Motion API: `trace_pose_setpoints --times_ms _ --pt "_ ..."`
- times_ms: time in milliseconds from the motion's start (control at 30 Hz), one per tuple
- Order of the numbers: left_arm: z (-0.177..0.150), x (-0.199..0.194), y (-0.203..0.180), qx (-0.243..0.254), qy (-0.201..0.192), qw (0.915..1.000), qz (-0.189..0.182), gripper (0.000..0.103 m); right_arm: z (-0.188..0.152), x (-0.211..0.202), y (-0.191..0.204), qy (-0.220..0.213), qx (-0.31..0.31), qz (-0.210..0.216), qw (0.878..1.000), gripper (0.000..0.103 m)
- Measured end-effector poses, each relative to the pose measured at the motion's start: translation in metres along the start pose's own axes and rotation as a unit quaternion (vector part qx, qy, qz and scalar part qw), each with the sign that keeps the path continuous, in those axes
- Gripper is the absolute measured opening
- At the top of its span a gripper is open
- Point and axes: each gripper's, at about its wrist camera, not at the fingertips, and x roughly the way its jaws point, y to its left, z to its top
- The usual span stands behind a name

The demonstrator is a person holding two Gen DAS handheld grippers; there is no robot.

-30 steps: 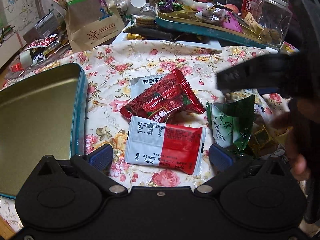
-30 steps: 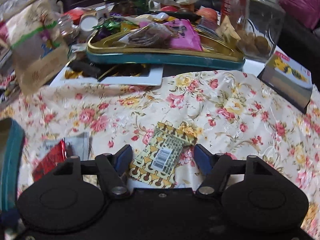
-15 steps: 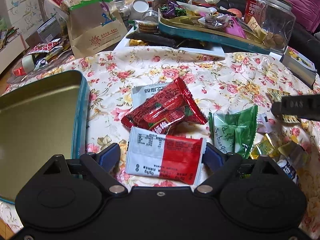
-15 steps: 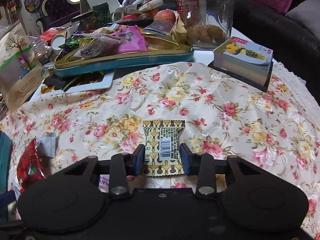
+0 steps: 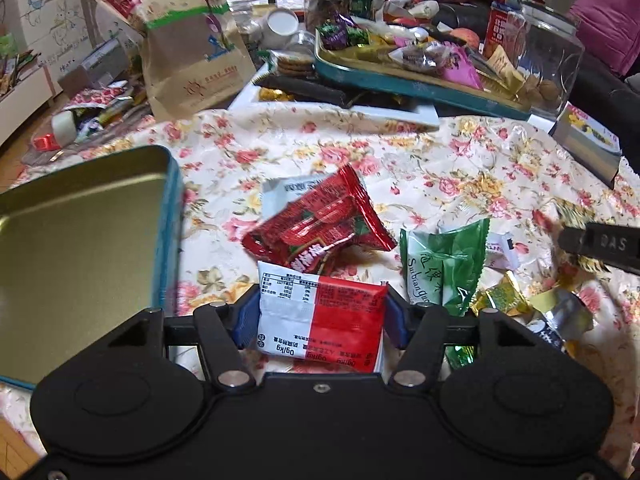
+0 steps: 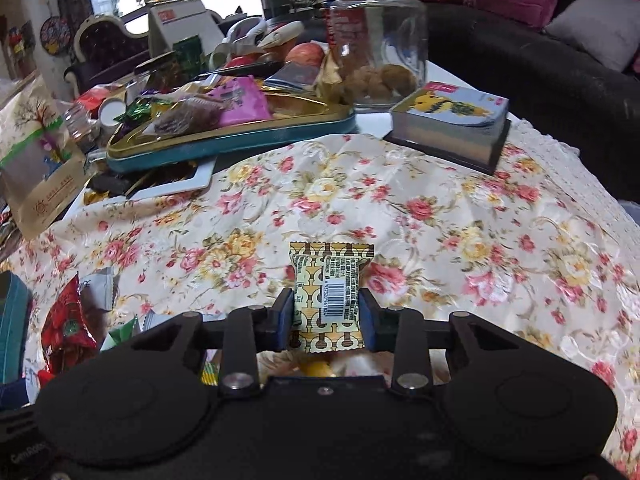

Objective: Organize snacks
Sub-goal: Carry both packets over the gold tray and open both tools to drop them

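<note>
My left gripper [image 5: 320, 316] is shut on a white-and-red snack packet [image 5: 320, 316], its blue pads pressing both short sides. A red foil packet [image 5: 320, 228] and a green packet [image 5: 444, 268] lie just beyond it on the floral cloth. An empty gold tin with teal walls [image 5: 168, 216] sits to the left. My right gripper [image 6: 327, 316] is shut on a yellow patterned packet [image 6: 327, 296] with a barcode, held above the cloth. The right gripper also shows in the left wrist view [image 5: 600, 244] at the right edge.
A second teal tin [image 6: 240, 144] full of snacks stands at the back, with a glass jar [image 6: 380, 40] and a card box [image 6: 452, 124] to its right. A paper bag [image 5: 188, 40] stands at back left. Small gold wrappers [image 5: 504, 300] lie at right.
My left gripper has closed on the white-and-red packet. My right gripper has closed on the yellow packet and lifted it, swinging to the right.
</note>
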Motion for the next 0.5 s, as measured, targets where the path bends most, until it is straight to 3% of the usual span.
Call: trace_pose_setpoints --times_ms 200,500 --pt "0.011 -0.034 0.016 -0.022 -0.030 0.9993 0.002 0.064 -0.010 -0.029 -0.018 -0.025 0.056 -0.006 0.998 0.035" --pt "0.025 -0.073 0.086 -0.104 -0.056 0.9909 0.066 0.064 -0.037 -0.077 -0.016 -0.035 0.092 -0.006 0.995 0.035"
